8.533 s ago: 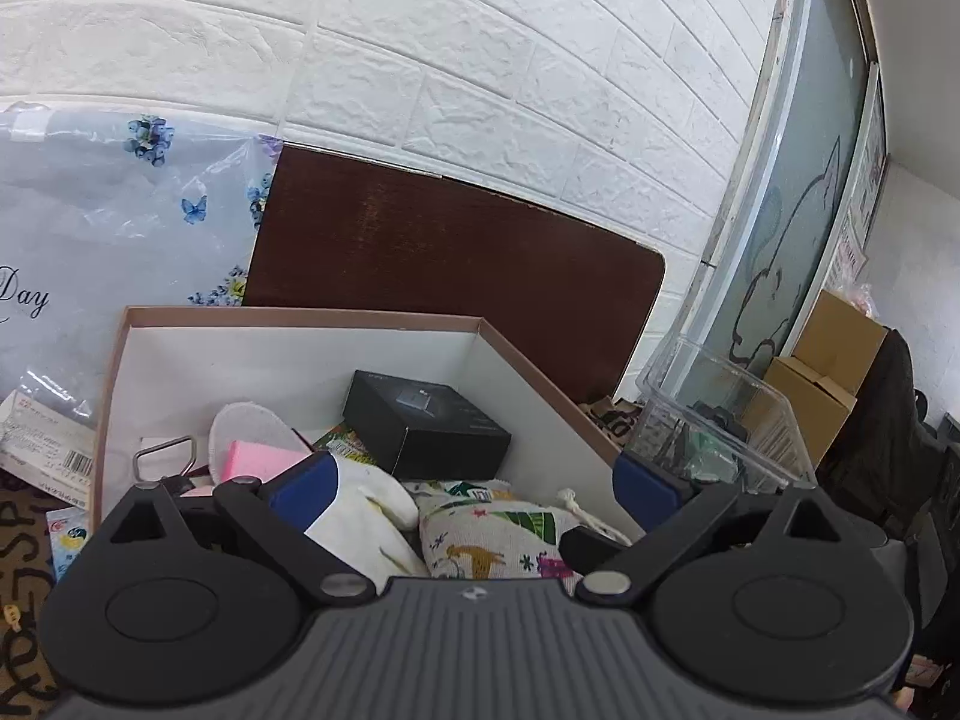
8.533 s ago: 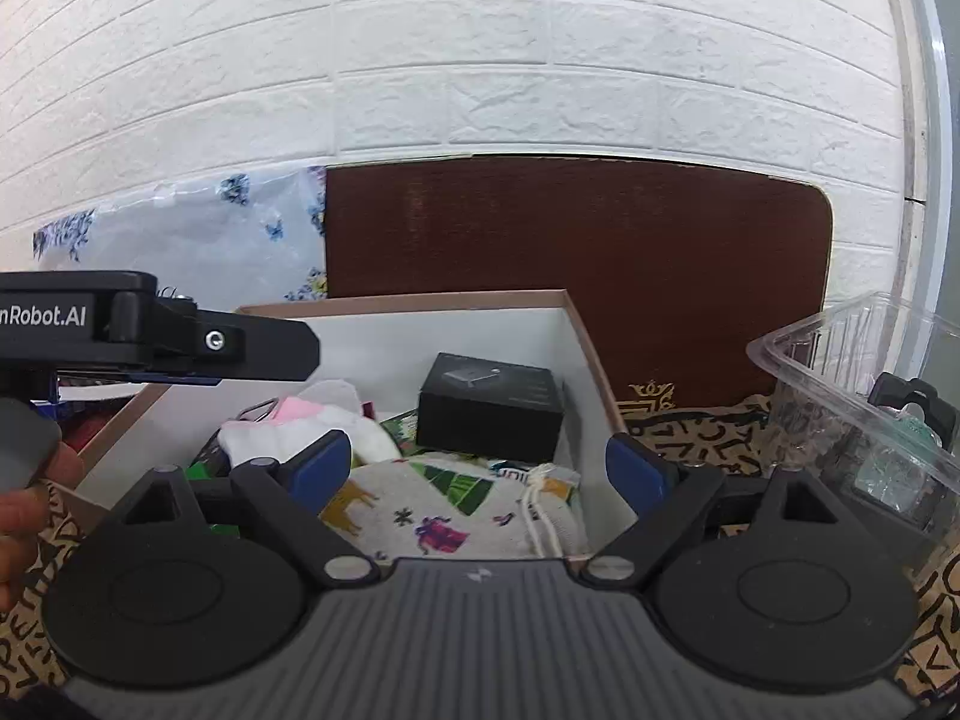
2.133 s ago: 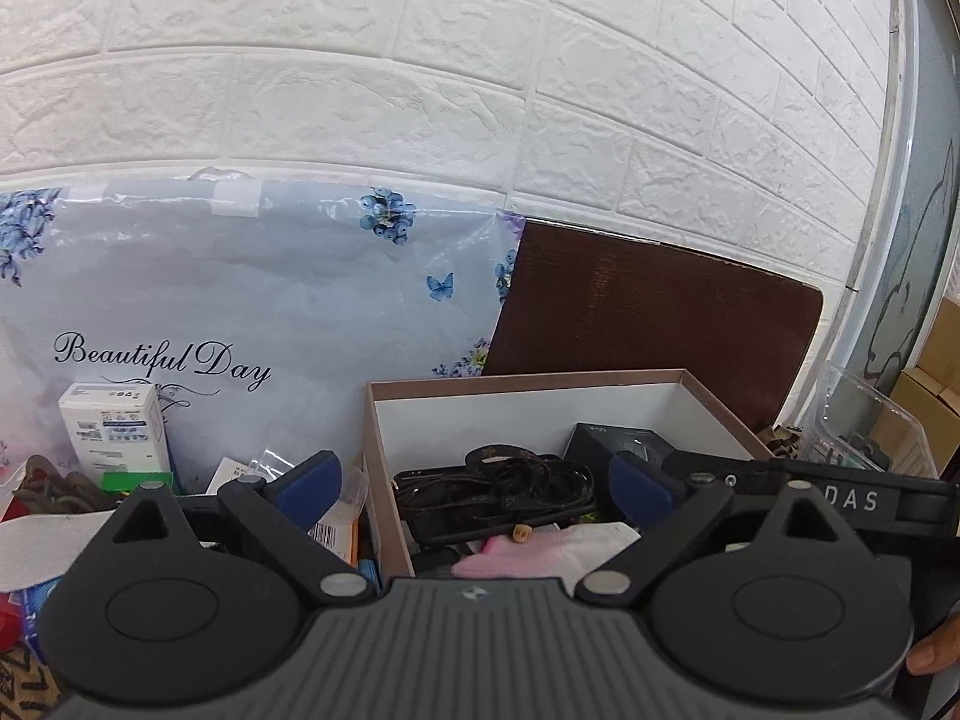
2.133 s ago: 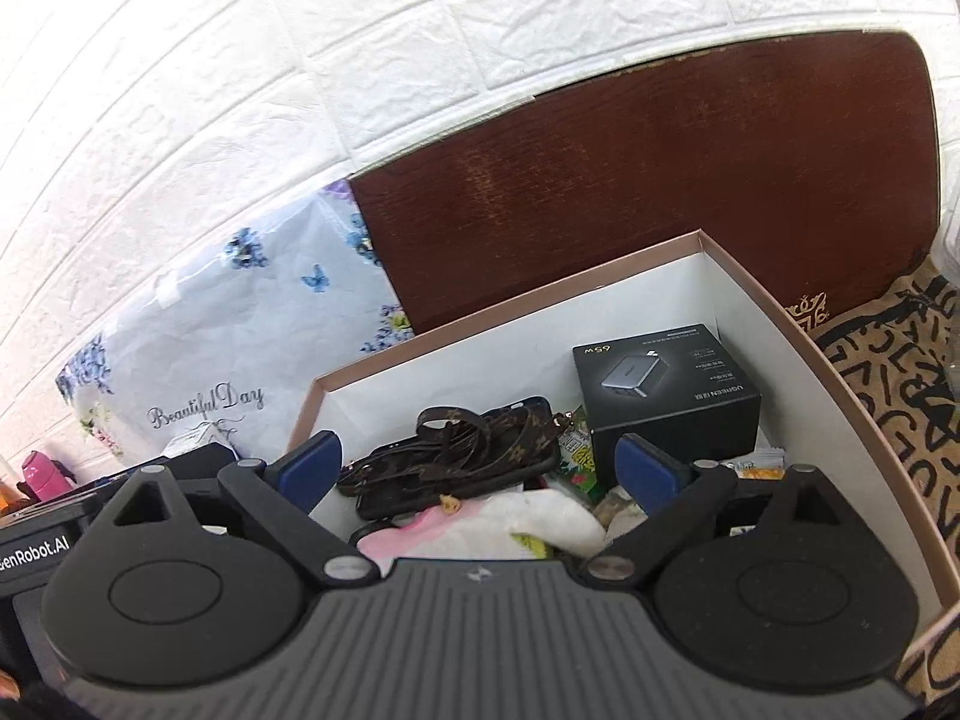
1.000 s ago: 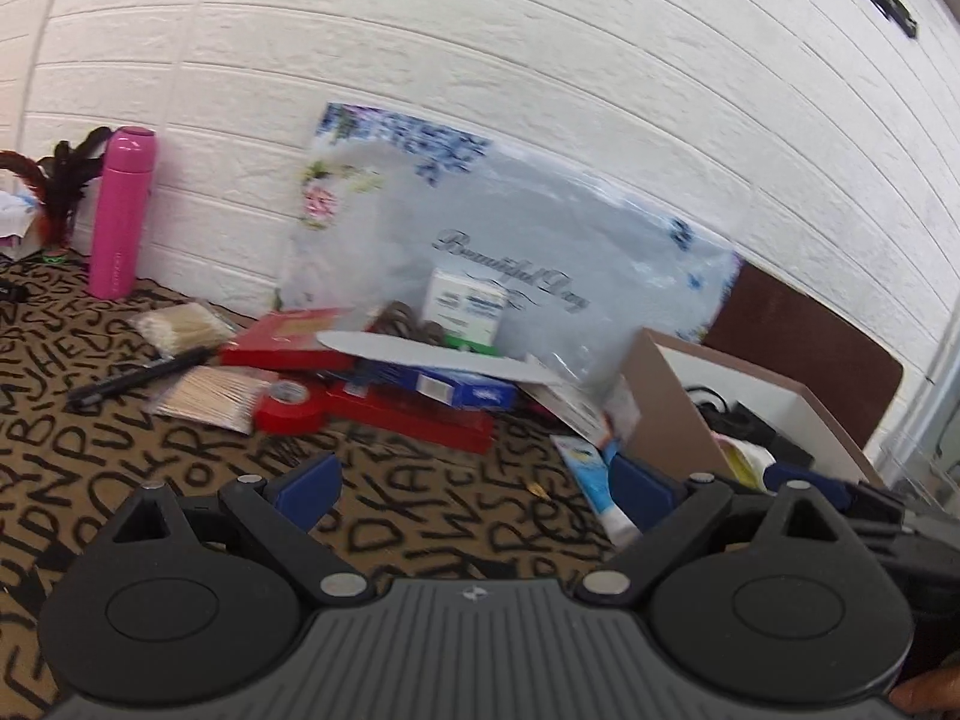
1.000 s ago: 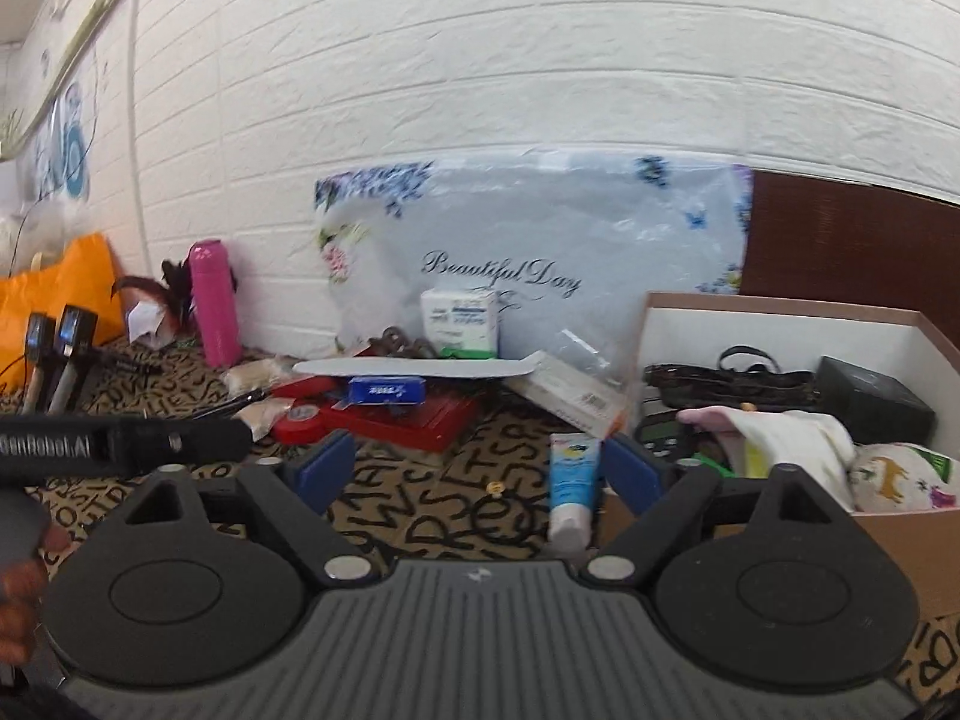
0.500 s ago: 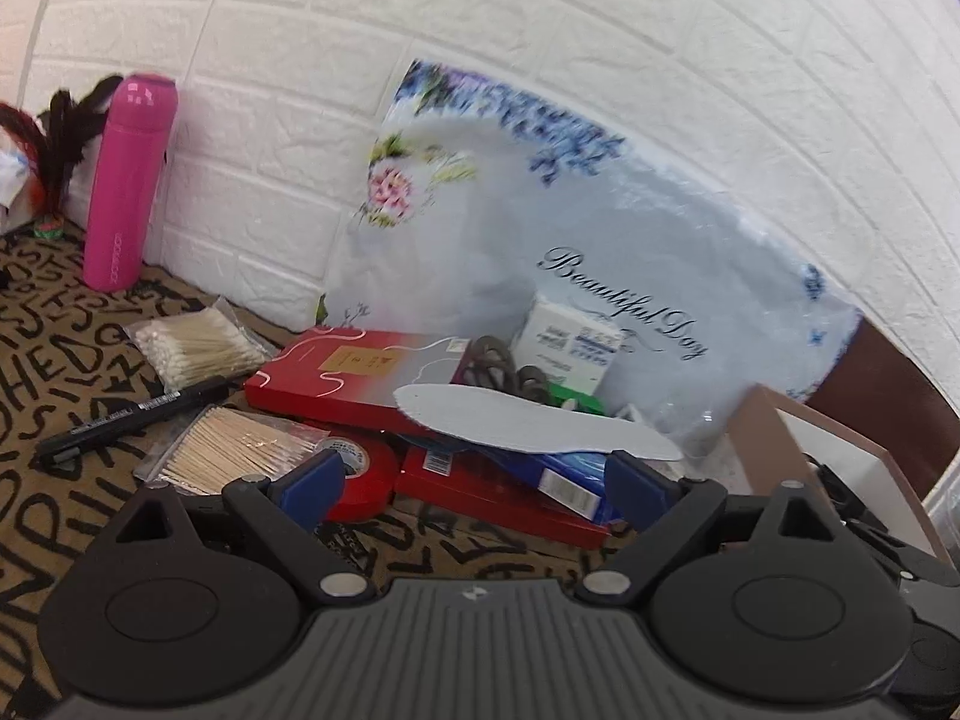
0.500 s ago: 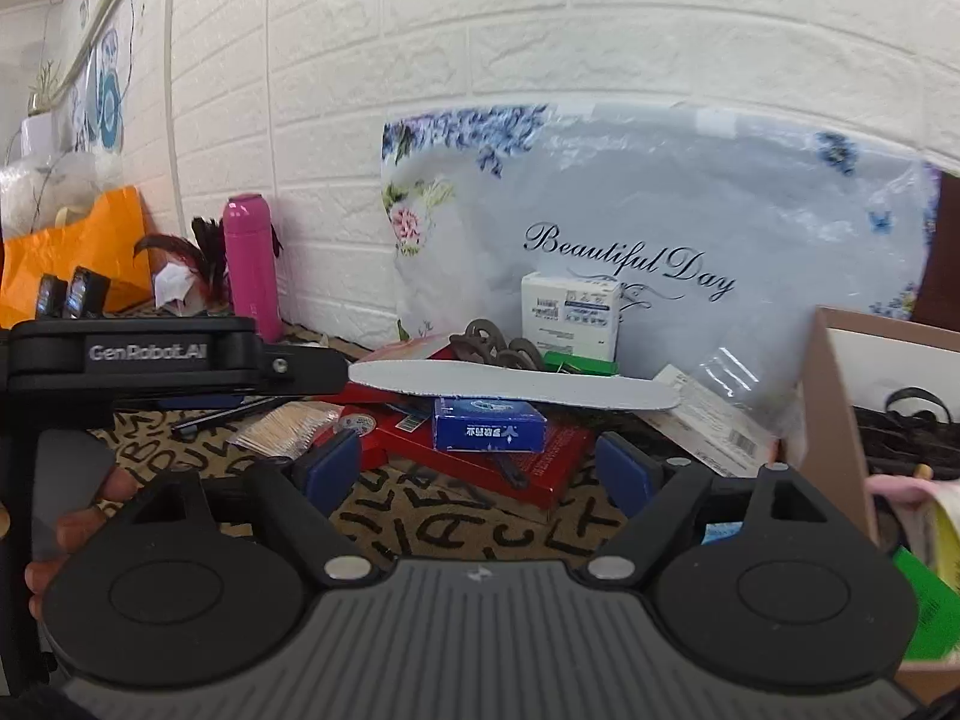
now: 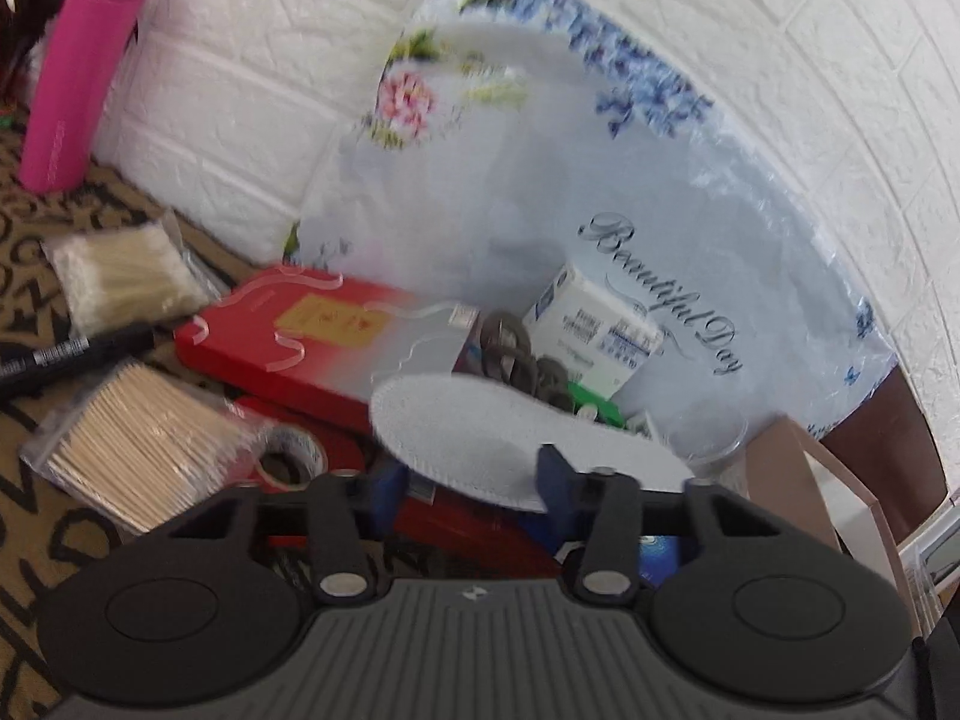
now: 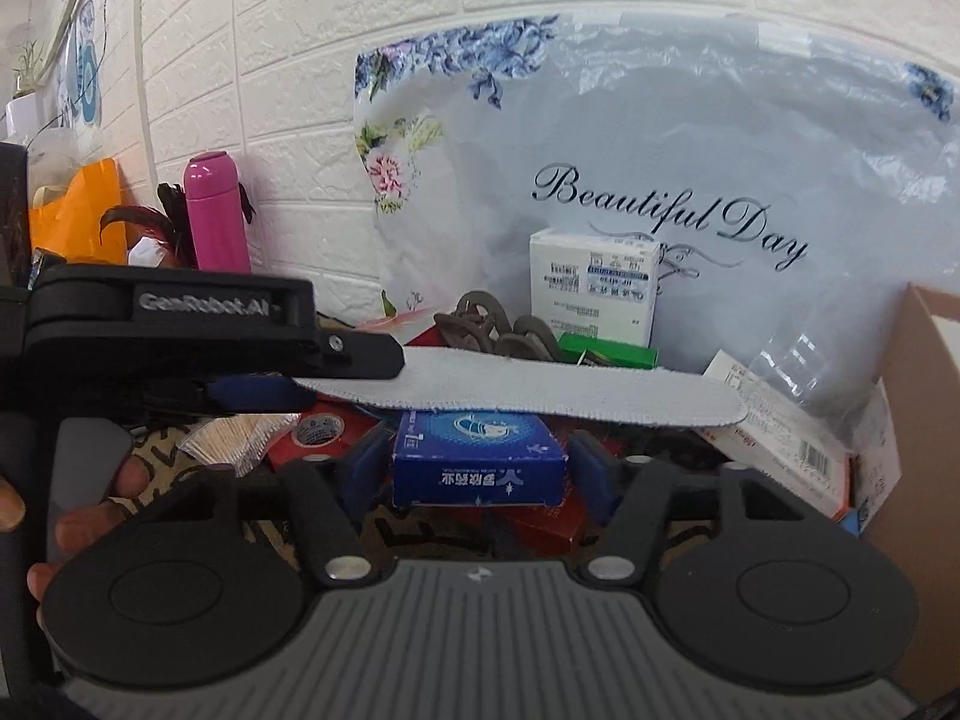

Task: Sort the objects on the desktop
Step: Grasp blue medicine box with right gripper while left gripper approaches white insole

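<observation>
A white shoe insole (image 9: 510, 444) lies across the pile of red boxes; it also shows in the right wrist view (image 10: 540, 390). My left gripper (image 9: 468, 480) has its pads on either side of the insole's near edge, jaws partly closed; in the right wrist view it (image 10: 288, 384) sits at the insole's left end. My right gripper (image 10: 480, 468) has its jaws narrowed around a small blue box (image 10: 480, 462) under the insole, pads close to both sides.
A red gift box (image 9: 288, 336), red tape roll (image 9: 288, 456), bags of cotton swabs (image 9: 120, 276) and toothpicks (image 9: 132, 438), a black marker (image 9: 66, 354), pink bottle (image 9: 78, 72), white carton (image 10: 594, 288), floral plastic bag (image 10: 660, 150) and brown cardboard box (image 10: 924, 420) surround the pile.
Both grippers have moved in closer to the pile and their jaws have narrowed, the left at the insole, the right around the blue box.
</observation>
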A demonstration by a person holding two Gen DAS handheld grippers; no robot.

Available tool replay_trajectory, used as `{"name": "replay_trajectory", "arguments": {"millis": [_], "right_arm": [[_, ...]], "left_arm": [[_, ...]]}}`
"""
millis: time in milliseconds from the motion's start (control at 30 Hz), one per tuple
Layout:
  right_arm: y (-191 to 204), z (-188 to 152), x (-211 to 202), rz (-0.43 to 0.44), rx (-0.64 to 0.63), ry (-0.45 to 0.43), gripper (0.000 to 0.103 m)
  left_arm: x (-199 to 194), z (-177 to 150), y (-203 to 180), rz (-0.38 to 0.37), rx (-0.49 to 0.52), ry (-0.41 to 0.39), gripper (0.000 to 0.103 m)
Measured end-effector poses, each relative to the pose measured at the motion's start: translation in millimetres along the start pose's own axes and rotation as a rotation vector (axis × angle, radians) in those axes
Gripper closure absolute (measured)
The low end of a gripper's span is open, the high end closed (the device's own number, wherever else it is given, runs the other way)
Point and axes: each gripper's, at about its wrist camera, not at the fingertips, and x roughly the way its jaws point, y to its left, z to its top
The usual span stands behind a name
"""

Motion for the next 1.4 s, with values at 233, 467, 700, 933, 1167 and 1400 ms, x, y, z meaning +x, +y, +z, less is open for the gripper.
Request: {"name": "replay_trajectory", "arguments": {"millis": [233, 467, 700, 933, 1167, 1400], "right_arm": [[4, -5, -18, -0.005, -0.012, -0.031, 0.048], [22, -19, -85, 0.034, -0.079, -0.073, 0.048], [35, -74, -171, 0.046, -0.106, -0.067, 0.048], [27, -140, -224, 0.010, -0.020, 0.017, 0.048], [27, -183, -236, -0.010, 0.000, 0.137, 0.040], [31, -181, -236, -0.033, -0.042, 0.123, 0.024]], "left_arm": [[-35, -5, -14, -0.068, 0.020, -0.062, 0.092], [-104, -46, -35, -0.180, 0.035, -0.069, 0.101], [-158, -125, -40, -0.216, 0.102, 0.062, 0.103], [-179, -187, -34, -0.148, 0.167, 0.186, 0.103], [-197, -203, -32, -0.027, 0.243, 0.211, 0.036], [-209, -200, -33, 0.024, 0.340, 0.212, 0.030]]}}
